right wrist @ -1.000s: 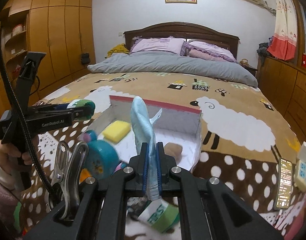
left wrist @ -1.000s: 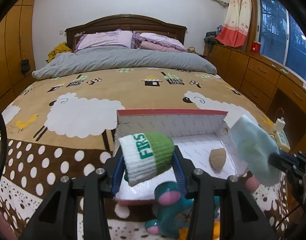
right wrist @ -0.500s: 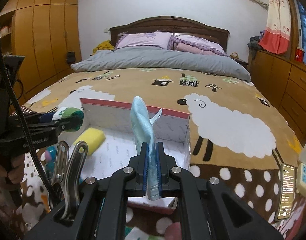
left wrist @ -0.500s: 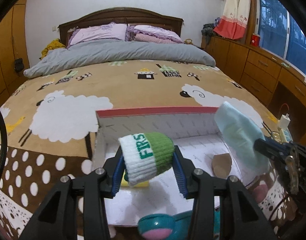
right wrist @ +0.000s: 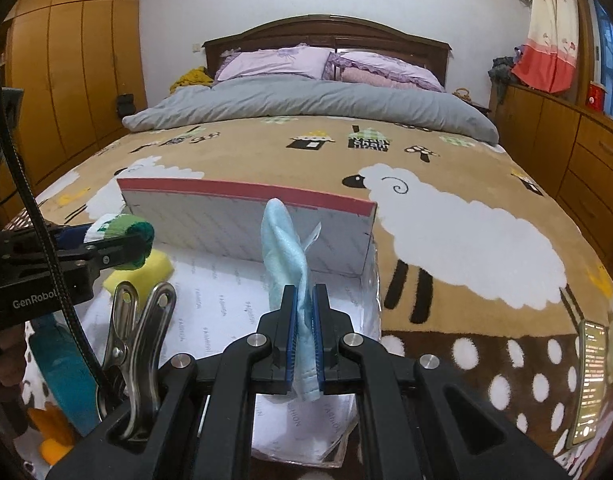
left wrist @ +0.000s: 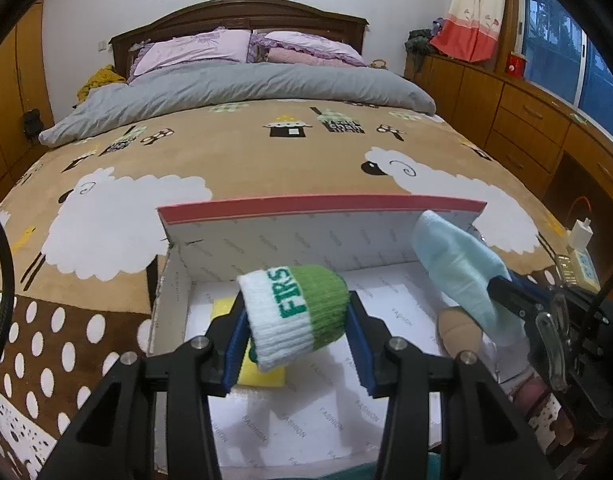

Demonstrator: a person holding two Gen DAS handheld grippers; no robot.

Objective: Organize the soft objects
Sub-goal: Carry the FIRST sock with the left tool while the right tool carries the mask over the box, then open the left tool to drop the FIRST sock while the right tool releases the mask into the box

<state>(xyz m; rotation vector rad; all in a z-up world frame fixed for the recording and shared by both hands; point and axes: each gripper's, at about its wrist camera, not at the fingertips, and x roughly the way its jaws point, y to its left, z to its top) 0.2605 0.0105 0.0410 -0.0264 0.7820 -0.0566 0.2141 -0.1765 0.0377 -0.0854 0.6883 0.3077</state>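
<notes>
The left gripper (left wrist: 296, 336) clamps a green-and-white knit cap (left wrist: 294, 314) over the open box (left wrist: 318, 236); the right gripper (right wrist: 304, 340) pinches a blue cloth (right wrist: 284, 248) there too. Below lie a yellow sponge (right wrist: 142, 274) and a tan pad (left wrist: 456, 330), with the sheep blanket (right wrist: 446, 168) beyond.

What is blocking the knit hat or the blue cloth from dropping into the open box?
Nothing visible. The knit hat in the left gripper and the blue cloth in the right gripper hang over the box; its yellow sponge leaves bare floor.
</notes>
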